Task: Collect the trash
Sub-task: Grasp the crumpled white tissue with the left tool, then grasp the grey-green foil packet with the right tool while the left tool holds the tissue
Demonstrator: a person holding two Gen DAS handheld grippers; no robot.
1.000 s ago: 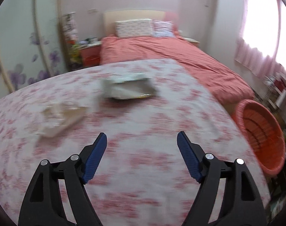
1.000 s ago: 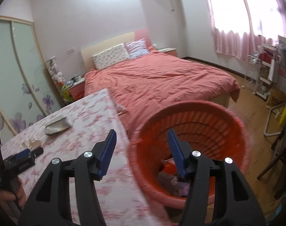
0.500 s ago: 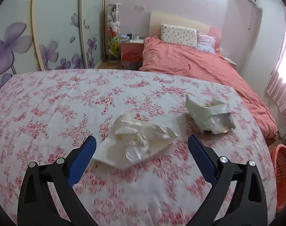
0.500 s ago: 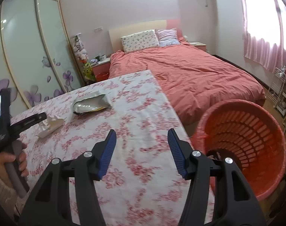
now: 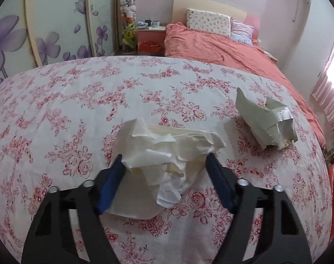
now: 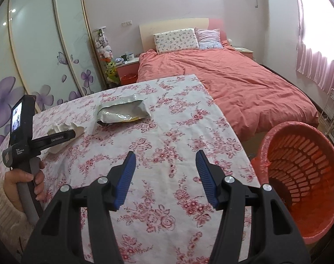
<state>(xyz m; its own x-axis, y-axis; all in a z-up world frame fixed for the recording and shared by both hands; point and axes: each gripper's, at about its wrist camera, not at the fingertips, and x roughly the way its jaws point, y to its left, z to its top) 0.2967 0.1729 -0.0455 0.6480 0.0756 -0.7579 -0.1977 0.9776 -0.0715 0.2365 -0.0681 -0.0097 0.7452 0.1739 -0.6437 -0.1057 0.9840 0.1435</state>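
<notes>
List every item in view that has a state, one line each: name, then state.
Crumpled tissue: lying on the tablecloth, between the left gripper's jaws.
Left gripper: jaws have just been closing, now at the tissue's edges.
Right gripper: open, empty, above the tablecloth.
Foil snack bag: torn open, lying flat.
Orange basket: beside the table, tilted toward the camera.

I see the left gripper [image 5: 164, 165] at lower centre, its jaws just closing around the crumpled tissue [image 5: 167, 154] on the floral worktop [image 5: 68, 110]. A silver snack wrapper [image 5: 265, 121] lies apart at right centre.
</notes>
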